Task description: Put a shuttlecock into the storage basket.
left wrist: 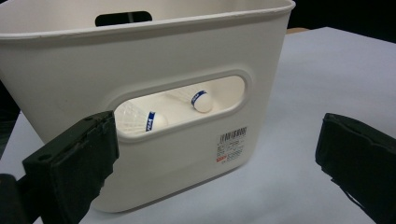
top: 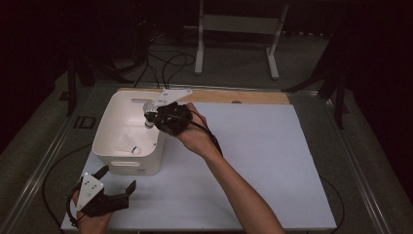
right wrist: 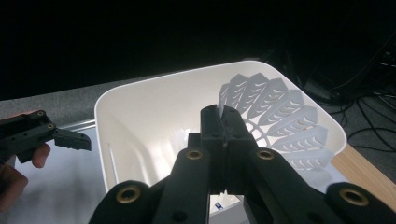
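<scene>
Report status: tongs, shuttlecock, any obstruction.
Right tongs shut on shuttlecock, above white bin. Left tongs open, idle beside bin. Two shuttlecocks already inside. Nothing in the way.

The high view is dim, its corners falling to near black; only the pale table sheet (top: pixel 253 161) and the white bin (top: pixel 127 130) catch light, which seems to come from above. Beside the bin a soft shadow lies on the sheet. In the left gripper view the bin's wall (left wrist: pixel 154 70) is evenly lit and sharp, while the near jaws blur. In the right gripper view, the bin's inside glares white against a black background.
</scene>
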`<act>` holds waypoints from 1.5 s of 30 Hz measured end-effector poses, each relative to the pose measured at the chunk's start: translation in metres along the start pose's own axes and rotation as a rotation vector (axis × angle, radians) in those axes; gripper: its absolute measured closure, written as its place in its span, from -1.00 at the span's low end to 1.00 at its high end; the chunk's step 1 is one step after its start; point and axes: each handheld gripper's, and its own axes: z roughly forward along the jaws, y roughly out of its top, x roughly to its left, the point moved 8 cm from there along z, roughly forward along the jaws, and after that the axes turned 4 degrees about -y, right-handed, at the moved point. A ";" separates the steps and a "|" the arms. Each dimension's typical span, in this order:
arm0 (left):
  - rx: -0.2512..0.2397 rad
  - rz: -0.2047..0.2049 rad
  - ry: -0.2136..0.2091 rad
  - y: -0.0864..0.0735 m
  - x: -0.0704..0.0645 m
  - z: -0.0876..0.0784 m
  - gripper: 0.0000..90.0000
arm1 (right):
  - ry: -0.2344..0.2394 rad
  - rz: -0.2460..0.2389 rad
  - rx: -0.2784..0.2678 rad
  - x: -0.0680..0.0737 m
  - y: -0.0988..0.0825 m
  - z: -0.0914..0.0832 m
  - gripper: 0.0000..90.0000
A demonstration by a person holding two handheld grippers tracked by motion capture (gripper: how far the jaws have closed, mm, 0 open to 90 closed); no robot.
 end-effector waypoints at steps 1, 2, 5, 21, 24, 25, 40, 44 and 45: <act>0.000 0.000 0.000 0.000 0.000 0.000 -1.00 | 0.002 -0.002 0.001 0.001 0.000 0.001 0.99; -0.001 -0.001 0.000 0.000 0.000 0.000 -1.00 | 0.002 -0.002 0.001 0.001 0.000 0.001 0.99; 0.000 0.000 0.000 0.000 0.000 0.000 -1.00 | 0.004 -0.008 0.004 0.003 0.000 0.002 0.99; 0.000 0.000 -0.004 0.000 -0.001 0.001 -1.00 | 0.055 0.010 0.032 0.009 -0.002 0.009 -0.54; -0.001 -0.001 -0.003 0.000 -0.001 0.001 -1.00 | 0.046 0.026 0.022 0.005 -0.005 0.006 -0.66; -0.001 -0.001 -0.003 0.000 -0.001 0.001 -1.00 | 0.045 0.028 0.017 0.004 -0.005 0.006 -0.70; 0.002 0.000 -0.002 0.000 -0.001 0.001 -1.00 | -0.004 0.087 -0.007 -0.013 -0.027 -0.011 -0.79; 0.001 0.002 -0.001 0.000 -0.001 0.001 -1.00 | -0.030 0.098 -0.008 -0.019 -0.032 -0.014 -0.79; 0.001 0.002 -0.002 0.000 -0.001 0.001 -1.00 | -0.030 0.098 -0.008 -0.019 -0.032 -0.014 -0.79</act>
